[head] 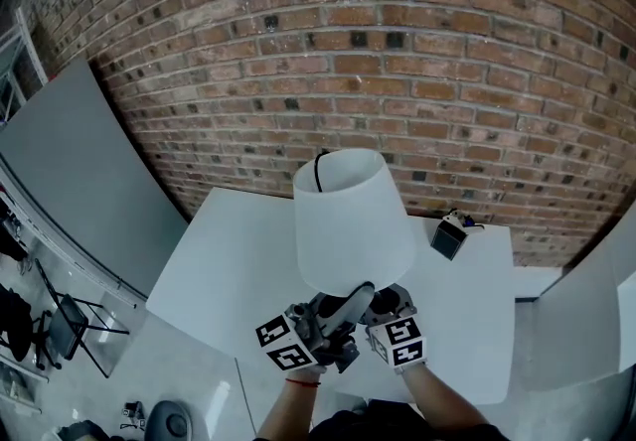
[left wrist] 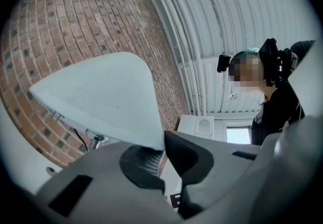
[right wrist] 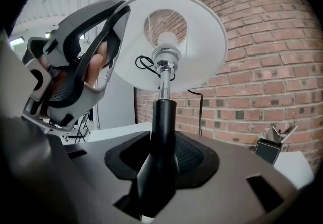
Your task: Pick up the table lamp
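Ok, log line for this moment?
right tool: shut on black stem of table lamp | left tool: shut on rim of white conical shade | lifted: cannot tell

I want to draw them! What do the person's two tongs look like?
The left tongs and right tongs are smooth grey with black ribbed pads. Each carries a cube of black-and-white square markers. A thin red band circles the left wrist.

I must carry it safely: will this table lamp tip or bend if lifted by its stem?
Probably top-heavy: the table lamp carries its wide shade high above the slim stem that the right gripper clamps, so it may sway. The shade looks thin; the left gripper on its rim could dent it. The cord may tug.
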A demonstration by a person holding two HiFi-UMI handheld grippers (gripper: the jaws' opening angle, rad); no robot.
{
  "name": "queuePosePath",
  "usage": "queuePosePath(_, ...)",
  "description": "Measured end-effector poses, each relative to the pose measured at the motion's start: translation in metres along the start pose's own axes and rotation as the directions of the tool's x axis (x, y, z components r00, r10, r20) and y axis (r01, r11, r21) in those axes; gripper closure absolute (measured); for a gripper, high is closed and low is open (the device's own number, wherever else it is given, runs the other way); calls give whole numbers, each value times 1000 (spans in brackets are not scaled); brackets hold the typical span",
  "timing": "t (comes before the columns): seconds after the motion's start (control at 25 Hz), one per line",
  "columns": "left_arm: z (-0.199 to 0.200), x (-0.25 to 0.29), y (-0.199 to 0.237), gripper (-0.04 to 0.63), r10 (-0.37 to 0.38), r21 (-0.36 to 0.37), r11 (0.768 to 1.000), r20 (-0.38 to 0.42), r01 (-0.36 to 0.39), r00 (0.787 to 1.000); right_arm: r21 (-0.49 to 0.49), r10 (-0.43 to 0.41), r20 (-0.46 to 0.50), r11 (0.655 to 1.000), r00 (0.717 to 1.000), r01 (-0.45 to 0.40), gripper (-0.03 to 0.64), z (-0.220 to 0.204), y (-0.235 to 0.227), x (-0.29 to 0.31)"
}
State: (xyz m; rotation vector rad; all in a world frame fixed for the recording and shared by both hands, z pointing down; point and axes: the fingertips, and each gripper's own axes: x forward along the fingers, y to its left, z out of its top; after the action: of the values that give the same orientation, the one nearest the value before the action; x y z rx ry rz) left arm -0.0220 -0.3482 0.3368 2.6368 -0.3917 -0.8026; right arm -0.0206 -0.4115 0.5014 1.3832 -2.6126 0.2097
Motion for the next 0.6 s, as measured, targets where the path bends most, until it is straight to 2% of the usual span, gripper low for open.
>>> queuePosePath(0.6,49,24,-24,578,-15,127,992,-2,15,1000,-37,38,126,999,991,-33,469,71,6,6)
